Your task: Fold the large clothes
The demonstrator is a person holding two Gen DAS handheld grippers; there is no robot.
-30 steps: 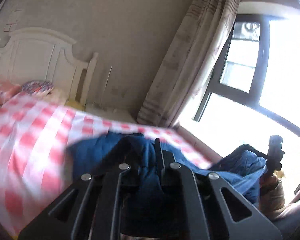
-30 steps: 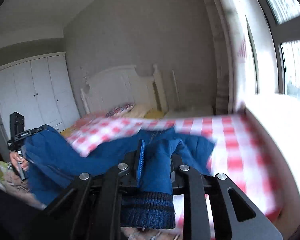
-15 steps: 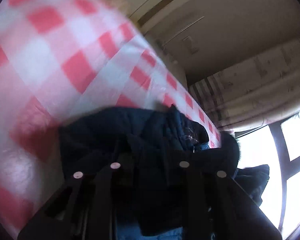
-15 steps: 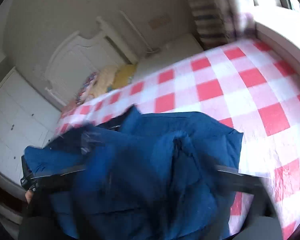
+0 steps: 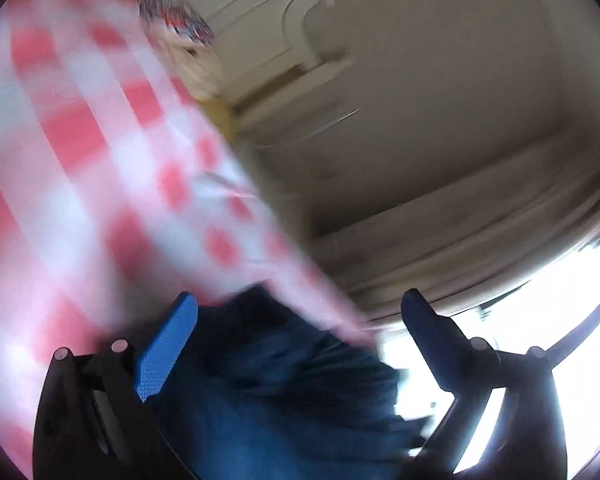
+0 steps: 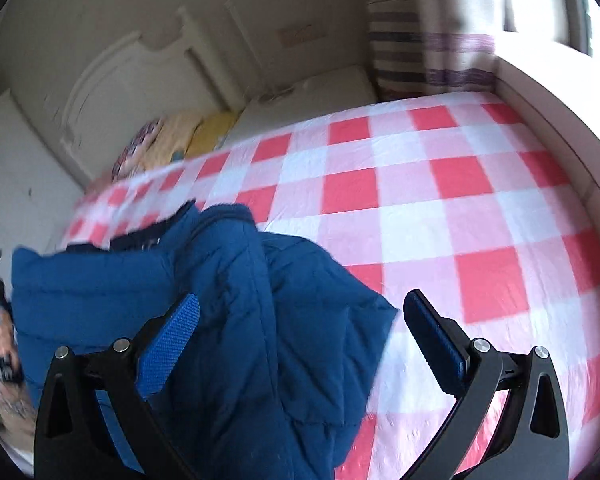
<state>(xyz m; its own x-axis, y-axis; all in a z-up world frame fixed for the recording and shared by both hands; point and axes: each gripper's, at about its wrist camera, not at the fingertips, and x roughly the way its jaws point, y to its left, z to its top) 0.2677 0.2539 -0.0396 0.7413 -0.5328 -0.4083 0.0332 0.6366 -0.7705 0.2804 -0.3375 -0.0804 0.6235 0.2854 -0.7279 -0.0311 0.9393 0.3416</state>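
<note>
A dark blue padded jacket [image 6: 220, 280] lies bunched on the red-and-white checked bed cover [image 6: 440, 200], toward its left side. My right gripper [image 6: 302, 300] hovers just above it, open wide, with the fabric lying loose under and between its blue pads [image 6: 168, 344] and not pinched. In the tilted, blurred left wrist view, my left gripper [image 5: 300, 300] has its jaws opening wide. The jacket [image 5: 284, 380] sits between its pads [image 5: 164, 352] and neither pad presses on it. The bed cover [image 5: 60, 160] fills the left side.
A white headboard [image 6: 112, 92] and pillows [image 6: 180, 136] stand at the bed's far end. A striped curtain [image 6: 420, 52] and a pale window ledge [image 6: 560, 128] run along the right side. A person's hand [image 6: 4, 344] shows at the left edge. A bright window [image 5: 560, 320] glares.
Both grippers were shut on the raised jacket a second ago. They came down to the bed and opened, and the jacket now lies loose on the cover. The left wrist view rolled.
</note>
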